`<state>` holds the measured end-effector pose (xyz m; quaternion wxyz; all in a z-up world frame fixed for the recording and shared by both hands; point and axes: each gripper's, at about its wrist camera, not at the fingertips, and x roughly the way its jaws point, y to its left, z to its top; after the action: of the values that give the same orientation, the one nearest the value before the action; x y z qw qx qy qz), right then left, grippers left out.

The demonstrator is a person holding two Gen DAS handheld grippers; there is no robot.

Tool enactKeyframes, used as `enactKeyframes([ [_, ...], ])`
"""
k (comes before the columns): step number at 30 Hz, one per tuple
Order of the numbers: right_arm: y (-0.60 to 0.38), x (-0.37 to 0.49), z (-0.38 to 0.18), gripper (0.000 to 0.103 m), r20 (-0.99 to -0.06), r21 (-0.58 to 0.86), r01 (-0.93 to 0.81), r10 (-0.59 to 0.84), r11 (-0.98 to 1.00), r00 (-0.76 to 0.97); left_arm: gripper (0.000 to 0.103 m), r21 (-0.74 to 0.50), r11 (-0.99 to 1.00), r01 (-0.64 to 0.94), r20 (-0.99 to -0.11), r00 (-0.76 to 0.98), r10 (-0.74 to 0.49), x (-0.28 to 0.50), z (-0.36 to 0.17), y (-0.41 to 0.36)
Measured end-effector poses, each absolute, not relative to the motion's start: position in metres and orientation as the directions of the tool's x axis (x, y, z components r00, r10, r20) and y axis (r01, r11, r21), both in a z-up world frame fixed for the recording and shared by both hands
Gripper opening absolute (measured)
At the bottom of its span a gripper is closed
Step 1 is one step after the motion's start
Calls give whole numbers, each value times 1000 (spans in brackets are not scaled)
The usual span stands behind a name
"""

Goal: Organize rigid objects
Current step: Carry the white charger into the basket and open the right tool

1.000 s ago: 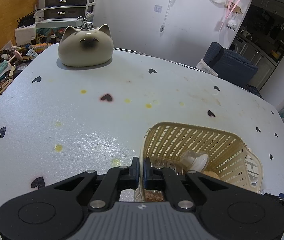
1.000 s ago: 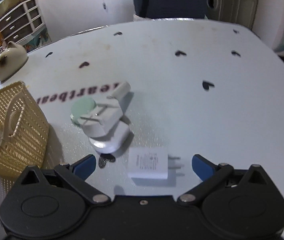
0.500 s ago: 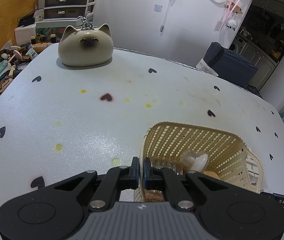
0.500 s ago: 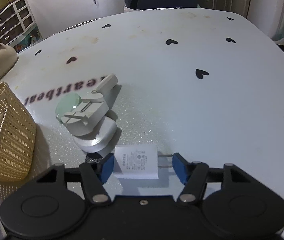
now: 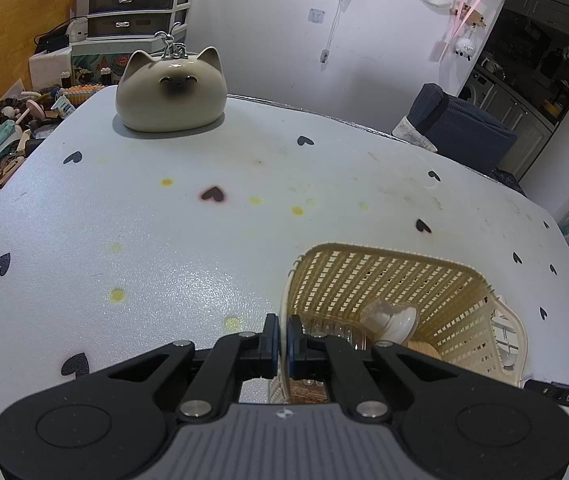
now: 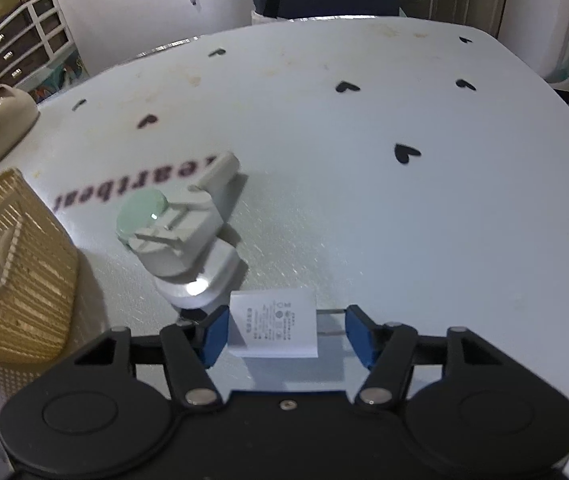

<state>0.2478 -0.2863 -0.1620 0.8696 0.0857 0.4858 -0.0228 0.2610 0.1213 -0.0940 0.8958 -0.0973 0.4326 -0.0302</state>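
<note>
White rectangular plastic plug adapter [image 6: 273, 322] is clamped between right gripper [image 6: 286, 334] blue pads, just beside grey-white plastic gadget [image 6: 180, 236]; left gripper [image 5: 279, 338] is closed on cream basket [image 5: 384, 280] rim.

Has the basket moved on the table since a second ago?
No. The basket sits the same against the heart prints on the table, its rim clamped in the left gripper.

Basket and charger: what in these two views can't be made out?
- Basket contents, left wrist view: the left gripper, clamped on the rim, hides the near part; only a pale heart-shaped piece shows clearly.
- White charger, right wrist view: label print too small to read.
- Right gripper: whether the right pad touches the charger's prongs is unclear.
- Grey-white gadget: blurred, identity unclear.
</note>
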Motion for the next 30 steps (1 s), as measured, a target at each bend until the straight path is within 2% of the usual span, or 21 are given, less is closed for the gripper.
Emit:
enactKeyframes([
  [5, -276, 250, -134, 63, -810, 171, 75, 97, 982, 578, 4, -201, 979, -31, -769, 624, -138, 261, -94, 121],
  [16, -217, 264, -60, 63, -712, 289, -136, 307, 948, 632, 4, -203, 979, -31, -769, 624, -140, 261, -95, 121],
  [22, -177, 278, -45, 63, -715, 312, -246, 398, 918, 575, 4, -201, 979, -31, -769, 624, -138, 261, -96, 121],
  [30, -126, 294, -56, 63, -780, 369, -296, 467, 881, 416, 4, -205, 978, -34, -768, 625, -139, 260, -97, 121],
])
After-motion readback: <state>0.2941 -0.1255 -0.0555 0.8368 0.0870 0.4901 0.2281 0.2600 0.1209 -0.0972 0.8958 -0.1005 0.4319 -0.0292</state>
